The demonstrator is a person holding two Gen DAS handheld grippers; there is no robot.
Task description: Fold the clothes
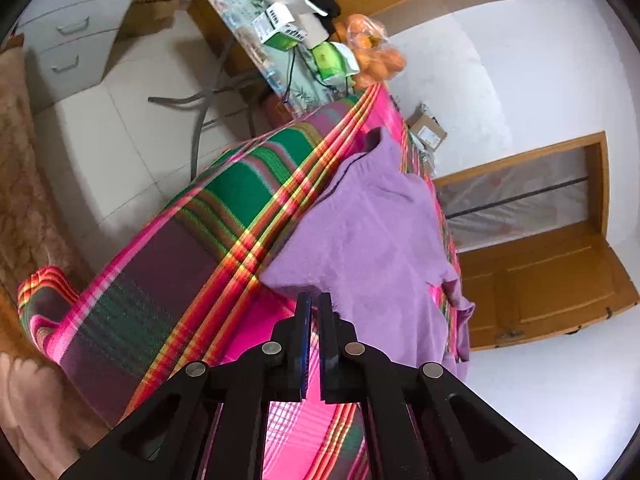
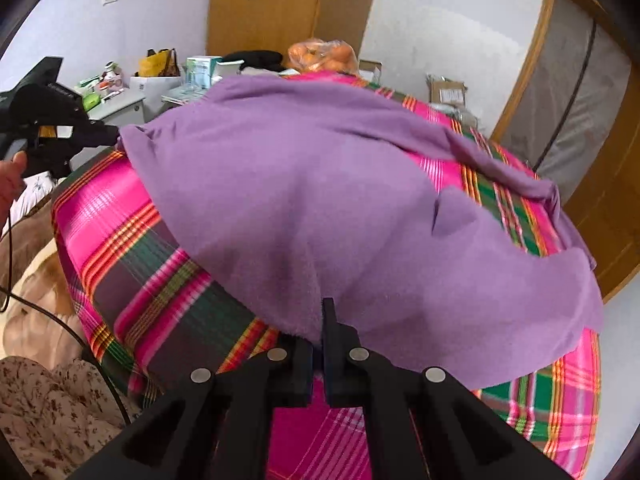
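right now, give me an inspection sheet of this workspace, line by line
surface: plaid cloth in pink, green and purple covers the work surface.
job's things: purple garment spread on it, one edge hanging off the far right side.
clutter: bag of oranges and small boxes at the far end.
grippers: left gripper with jaws shut on the garment's edge; right gripper with jaws shut on its near hem.
cables: black cable trailing down at the left.
surroundings: white drawer unit, wooden door, screened wooden frame.
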